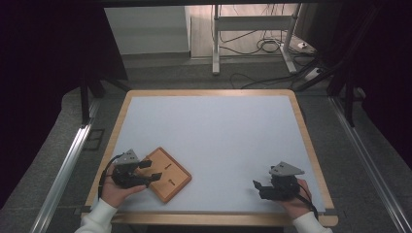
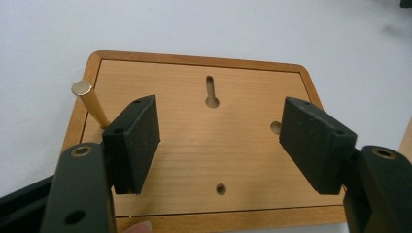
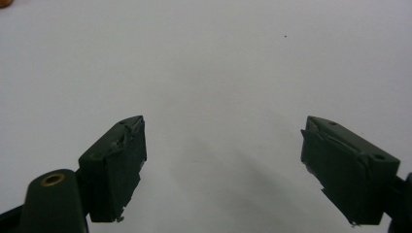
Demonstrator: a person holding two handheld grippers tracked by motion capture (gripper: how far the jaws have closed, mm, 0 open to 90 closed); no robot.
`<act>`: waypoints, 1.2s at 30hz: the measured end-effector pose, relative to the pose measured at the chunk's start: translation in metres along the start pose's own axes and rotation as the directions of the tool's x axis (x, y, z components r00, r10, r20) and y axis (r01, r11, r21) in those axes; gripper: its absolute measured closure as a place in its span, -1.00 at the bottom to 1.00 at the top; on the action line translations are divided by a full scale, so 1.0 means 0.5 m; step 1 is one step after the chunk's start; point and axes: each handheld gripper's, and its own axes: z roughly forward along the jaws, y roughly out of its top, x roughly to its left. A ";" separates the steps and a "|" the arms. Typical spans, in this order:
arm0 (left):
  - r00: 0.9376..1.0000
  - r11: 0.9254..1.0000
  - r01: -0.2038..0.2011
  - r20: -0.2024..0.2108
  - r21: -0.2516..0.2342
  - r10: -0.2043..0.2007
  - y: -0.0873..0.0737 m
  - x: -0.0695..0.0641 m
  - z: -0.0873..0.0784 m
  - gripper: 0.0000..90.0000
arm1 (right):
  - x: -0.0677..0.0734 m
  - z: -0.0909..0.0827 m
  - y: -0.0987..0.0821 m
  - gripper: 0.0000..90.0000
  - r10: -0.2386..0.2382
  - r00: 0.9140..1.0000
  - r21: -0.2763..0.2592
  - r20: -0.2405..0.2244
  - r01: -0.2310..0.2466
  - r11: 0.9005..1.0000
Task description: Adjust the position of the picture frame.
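The left gripper (image 1: pixel 151 170) hung over the near edge of the wooden board (image 2: pixel 214 141), its fingers (image 2: pixel 138 141) spread wide with nothing between them. The board lay on the bench (image 1: pixel 218 131) at its near left. A brass peg (image 2: pixel 91 103) stood tilted at the board's edge. The right gripper (image 3: pixel 223 170) hovered well apart above bare bench, fingers open and empty.

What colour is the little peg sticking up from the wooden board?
Shiny gold, like brass. The peg shows best in the left gripper view, standing at the board's corner.
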 end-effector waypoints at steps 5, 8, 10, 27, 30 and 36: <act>1.000 1.000 0.014 -0.015 -0.008 -0.014 0.000 0.007 -0.015 -0.31 | -0.001 -0.001 0.000 -0.62 0.002 1.000 -0.001 0.005 -0.002 1.000; 0.999 0.999 0.042 -0.030 -0.025 -0.043 -0.006 0.014 -0.031 -0.29 | 0.000 0.000 -0.001 -0.62 -0.002 1.000 0.000 0.006 0.002 1.000; 0.997 0.997 0.062 -0.041 -0.034 -0.063 -0.012 0.021 -0.043 -0.25 | 0.001 0.001 -0.001 -0.62 -0.006 1.000 0.002 0.007 0.006 1.000; 0.981 0.989 0.137 -0.129 -0.052 -0.143 -0.033 0.067 -0.067 -0.10 | 0.008 0.001 0.002 -0.62 -0.031 0.999 0.005 0.014 0.030 1.000; 0.981 0.991 0.129 -0.137 -0.045 -0.134 -0.026 0.074 -0.055 -0.10 | 0.009 0.002 0.002 -0.62 -0.035 0.999 0.008 0.010 0.035 0.999; 0.983 0.993 0.115 -0.143 -0.011 -0.115 -0.012 0.083 -0.023 -0.09 | 0.007 0.003 0.001 -0.62 -0.035 0.999 0.009 0.012 0.035 0.999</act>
